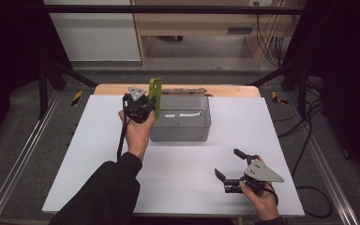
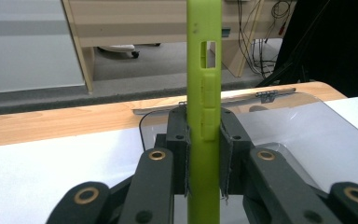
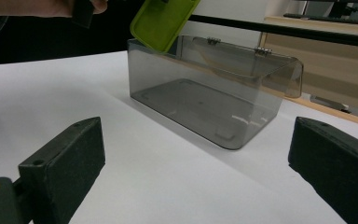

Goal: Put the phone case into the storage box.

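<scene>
Closest to me, my right gripper point(image 1: 229, 165) sits low near the front edge of the white table point(image 1: 98, 154), its jaws spread wide with nothing between them. My left gripper point(image 1: 151, 106) pinches a lime-green rubbery phone case point(image 2: 204, 93), held upright and edge-on. I see the case just over the left end of the clear smoky plastic box point(image 3: 205, 105), whose hinged lid stands open at the back.
</scene>
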Demonstrator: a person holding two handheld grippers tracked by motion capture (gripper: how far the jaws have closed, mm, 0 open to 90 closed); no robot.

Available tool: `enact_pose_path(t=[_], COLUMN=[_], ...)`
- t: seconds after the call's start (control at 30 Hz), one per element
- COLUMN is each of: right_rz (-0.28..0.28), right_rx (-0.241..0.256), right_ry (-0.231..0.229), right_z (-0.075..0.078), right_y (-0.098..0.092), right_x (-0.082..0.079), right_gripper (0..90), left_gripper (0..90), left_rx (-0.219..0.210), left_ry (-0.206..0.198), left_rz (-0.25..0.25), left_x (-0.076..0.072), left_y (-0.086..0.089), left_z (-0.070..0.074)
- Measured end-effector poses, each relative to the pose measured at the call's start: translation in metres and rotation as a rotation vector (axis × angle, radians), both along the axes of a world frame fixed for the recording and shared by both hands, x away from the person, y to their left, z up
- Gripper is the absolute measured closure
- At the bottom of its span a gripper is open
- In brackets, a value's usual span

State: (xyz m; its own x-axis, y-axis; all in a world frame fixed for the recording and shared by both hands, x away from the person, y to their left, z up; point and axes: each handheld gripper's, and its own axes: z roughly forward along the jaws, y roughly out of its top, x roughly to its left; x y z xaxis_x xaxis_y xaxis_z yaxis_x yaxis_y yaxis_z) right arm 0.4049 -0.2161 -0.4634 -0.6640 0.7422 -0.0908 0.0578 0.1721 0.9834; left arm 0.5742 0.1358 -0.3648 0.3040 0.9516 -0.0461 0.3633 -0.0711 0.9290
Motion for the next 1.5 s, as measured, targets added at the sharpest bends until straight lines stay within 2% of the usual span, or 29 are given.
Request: enact_pose_path(t=[0.2,0.33,0.53,1.1,1.5], right_rz=[-0.002,0.001,0.001,-0.001,-0.002], right_rx=[-0.002,-0.005,-0.005,-0.005,-0.008], right_ry=[0.003,0.005,0.014,0.029,0.049], right_z=[0.000,-0.001,-0.001,-0.001,-0.002], right_y=[0.001,0.001,0.002,0.002,0.003], right_x=[0.000,0.001,0.000,0.001,0.001], right_gripper=[3.8,3.7,3.7,3.6,3.5], left_gripper=[77.2,77.3,77.3,77.3,77.2], left_rx=[0.038,0.044,0.057,0.089,0.079], left_ry=[-0.010,-0.008,-0.001,0.051,0.114], left_rz=[0.012,0.023,0.013,0.010,-0.010], left_x=[0.000,0.001,0.001,0.005,0.009], left_y=[-0.001,0.000,-0.003,-0.007,-0.007], left_z=[-0.004,-0.008,-0.011,-0.024,-0.030])
